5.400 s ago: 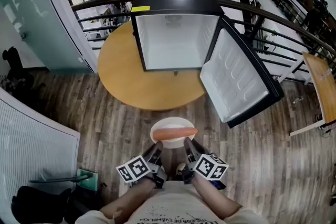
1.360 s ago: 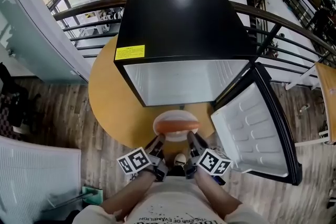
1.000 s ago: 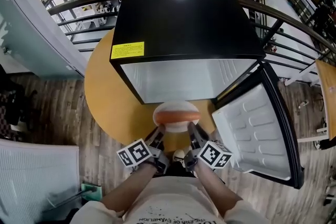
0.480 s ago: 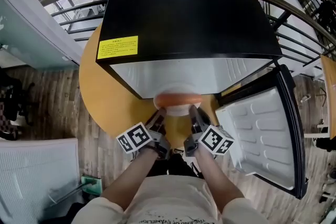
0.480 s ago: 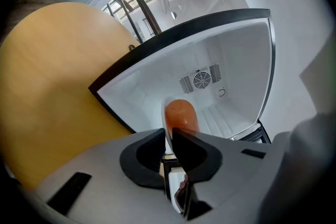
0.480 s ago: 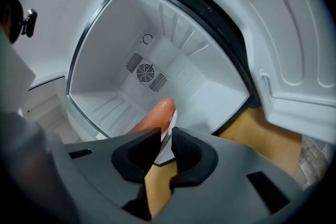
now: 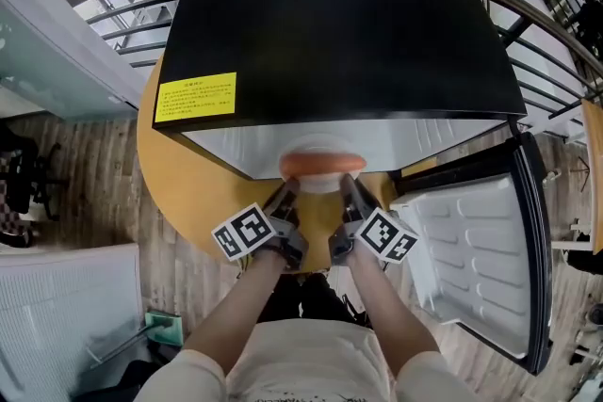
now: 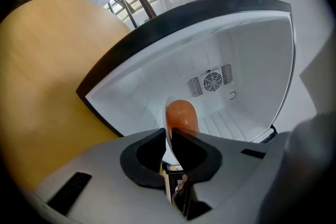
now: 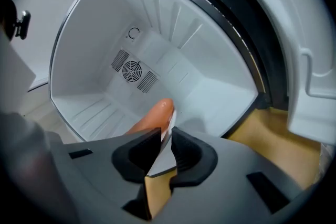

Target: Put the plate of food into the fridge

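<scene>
A white plate [image 7: 321, 182] with an orange sausage [image 7: 323, 165] on it is held level at the mouth of the open black fridge [image 7: 339, 24]. My left gripper [image 7: 285, 194] is shut on the plate's left rim and my right gripper [image 7: 349, 190] is shut on its right rim. In the left gripper view the jaws [image 8: 169, 136] pinch the thin plate edge [image 8: 167, 131], with the sausage [image 8: 181, 114] beyond them. In the right gripper view the jaws [image 9: 167, 141] pinch the rim [image 9: 169, 126] too, and the sausage [image 9: 152, 115] points into the white fridge interior [image 9: 173, 71].
The fridge stands on a round wooden table [image 7: 174, 193]. Its door [image 7: 480, 249] hangs open to the right, close to my right arm. A fan vent [image 8: 212, 80] sits on the back wall of the bare white cavity. Metal railings [image 7: 122, 5] run behind the fridge.
The plate, held by both grippers, has moved forward from over the table edge to the fridge opening. The fridge now fills more of the head view.
</scene>
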A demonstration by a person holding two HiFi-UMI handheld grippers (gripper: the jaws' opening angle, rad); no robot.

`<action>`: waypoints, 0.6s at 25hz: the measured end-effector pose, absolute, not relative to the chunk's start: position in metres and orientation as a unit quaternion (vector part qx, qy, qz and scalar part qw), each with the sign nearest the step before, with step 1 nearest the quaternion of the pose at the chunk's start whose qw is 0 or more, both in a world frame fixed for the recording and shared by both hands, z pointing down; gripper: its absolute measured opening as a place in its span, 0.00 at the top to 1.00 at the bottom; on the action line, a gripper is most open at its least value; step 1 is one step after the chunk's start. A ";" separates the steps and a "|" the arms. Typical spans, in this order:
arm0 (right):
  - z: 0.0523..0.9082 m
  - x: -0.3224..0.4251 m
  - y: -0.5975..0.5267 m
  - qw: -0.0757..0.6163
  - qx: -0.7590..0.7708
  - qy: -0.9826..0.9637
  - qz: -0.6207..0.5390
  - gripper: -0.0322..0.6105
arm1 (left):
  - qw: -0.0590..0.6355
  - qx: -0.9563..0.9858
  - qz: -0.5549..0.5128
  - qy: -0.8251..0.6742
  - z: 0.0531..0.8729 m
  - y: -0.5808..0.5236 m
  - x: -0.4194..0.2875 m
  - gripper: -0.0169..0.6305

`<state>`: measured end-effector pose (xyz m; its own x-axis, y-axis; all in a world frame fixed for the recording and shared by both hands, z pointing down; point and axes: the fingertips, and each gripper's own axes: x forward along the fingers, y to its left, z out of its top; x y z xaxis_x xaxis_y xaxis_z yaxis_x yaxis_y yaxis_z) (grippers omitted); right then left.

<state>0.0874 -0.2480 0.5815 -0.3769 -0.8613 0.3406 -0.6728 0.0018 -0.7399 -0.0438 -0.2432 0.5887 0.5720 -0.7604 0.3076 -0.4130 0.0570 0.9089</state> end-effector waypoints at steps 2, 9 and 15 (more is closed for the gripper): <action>0.587 0.089 -0.257 0.106 -0.550 0.698 -0.446 0.83 | 0.580 0.670 -0.150 -0.439 0.593 -0.251 -0.043 0.89; 0.604 0.091 -0.281 0.095 -0.551 0.696 -0.451 0.83 | 0.591 0.657 -0.152 -0.443 0.612 -0.274 -0.040 0.89; 0.620 0.095 -0.297 0.086 -0.552 0.695 -0.453 0.83 | 0.593 0.650 -0.147 -0.451 0.628 -0.286 -0.037 0.89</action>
<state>0.0945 -0.2966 0.6204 -0.3753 -0.8452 0.3806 -0.6894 -0.0200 -0.7241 -0.0366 -0.2861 0.6282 0.5491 -0.7616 0.3441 -0.4118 0.1118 0.9044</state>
